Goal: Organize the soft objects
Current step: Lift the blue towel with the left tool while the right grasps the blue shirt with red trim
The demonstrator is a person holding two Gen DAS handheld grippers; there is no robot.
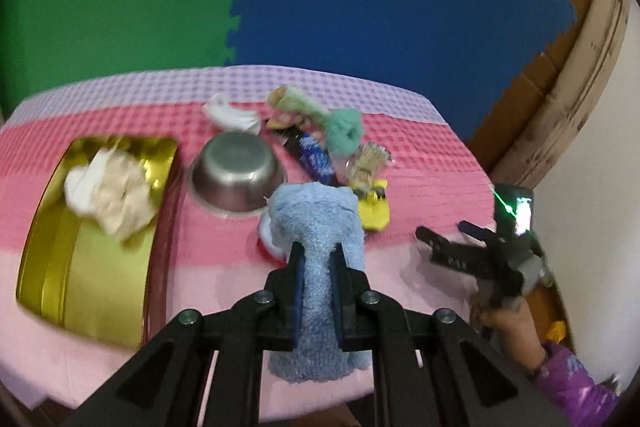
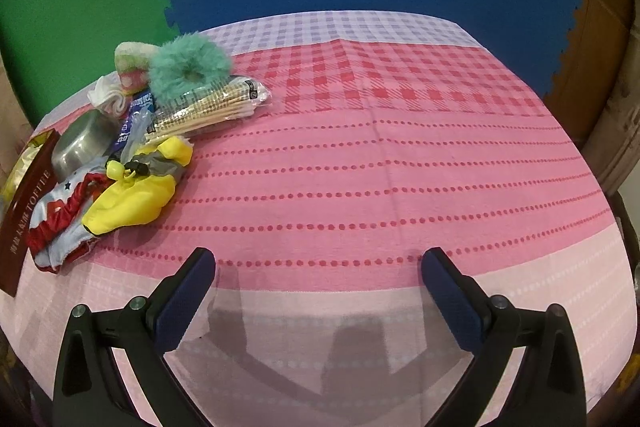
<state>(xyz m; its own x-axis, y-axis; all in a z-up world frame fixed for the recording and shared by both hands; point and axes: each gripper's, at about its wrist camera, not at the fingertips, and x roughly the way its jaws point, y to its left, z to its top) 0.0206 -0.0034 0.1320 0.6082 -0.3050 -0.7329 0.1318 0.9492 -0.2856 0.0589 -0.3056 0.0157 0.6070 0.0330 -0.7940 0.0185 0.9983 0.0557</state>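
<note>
Carrying a soft thing over the pink worktop (image 2: 360,163), we are heading for the gold tin (image 1: 92,267). Our left hand-held gripper (image 1: 318,259) is squeezing the fluffy blue sock (image 1: 320,227). Our right hand-held gripper (image 2: 320,267) is waiting wide open. Next, we think, the sock needs dropping in the tin.

Ahead of the right gripper (image 2: 318,267) the pink tablecloth (image 2: 400,155) lay bare to its far edge, giving free passage forward and to its right. To its left a heap blocked the way: a yellow cloth (image 2: 132,199), a packet of sticks (image 2: 208,107), a teal scrunchie (image 2: 188,67) and a steel bowl (image 2: 80,143). Ahead of the left gripper (image 1: 318,251) stood that bowl, with a gold tin (image 1: 80,267) to its left.
</note>
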